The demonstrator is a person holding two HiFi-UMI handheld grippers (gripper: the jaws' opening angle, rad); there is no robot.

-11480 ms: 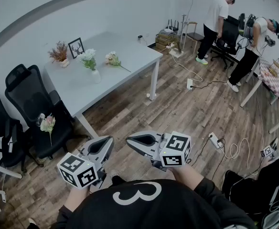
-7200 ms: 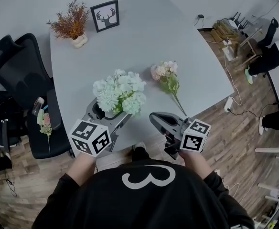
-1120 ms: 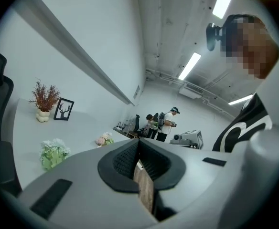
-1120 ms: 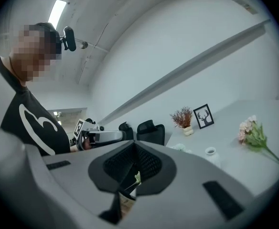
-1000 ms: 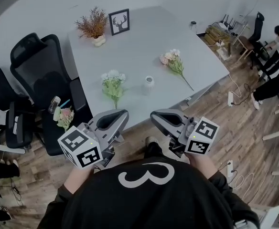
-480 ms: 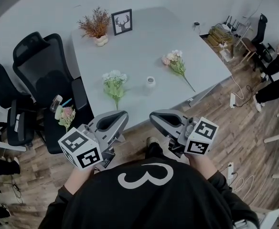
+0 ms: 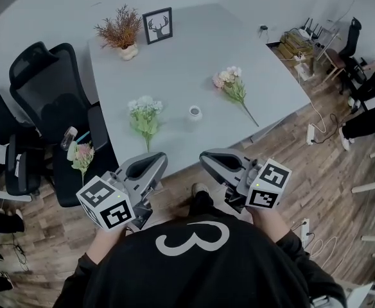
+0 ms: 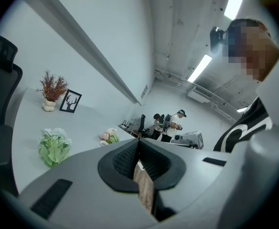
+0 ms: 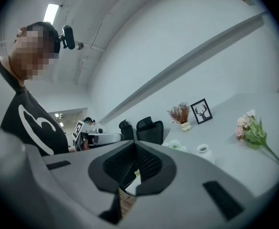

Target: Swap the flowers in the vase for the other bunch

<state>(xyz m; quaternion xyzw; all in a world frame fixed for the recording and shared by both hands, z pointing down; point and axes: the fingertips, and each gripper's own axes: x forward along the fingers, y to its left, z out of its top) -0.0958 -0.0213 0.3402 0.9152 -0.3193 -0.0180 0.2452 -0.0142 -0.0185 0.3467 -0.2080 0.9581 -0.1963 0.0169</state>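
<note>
Empty vase [image 7: 194,113] upright on table [image 7: 194,50] — white-green bunch [image 7: 144,112] lies left of it, pink bunch [image 7: 231,84] right of it. Left gripper [image 7: 157,160] and right gripper [image 7: 207,158] — jaws together, nothing held, nearer than vase.

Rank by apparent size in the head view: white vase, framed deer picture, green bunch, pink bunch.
1. The pink bunch and the green bunch: about alike, counting stems.
2. The framed deer picture: close behind, but farther away, so unsure.
3. The white vase: plainly smallest.
</note>
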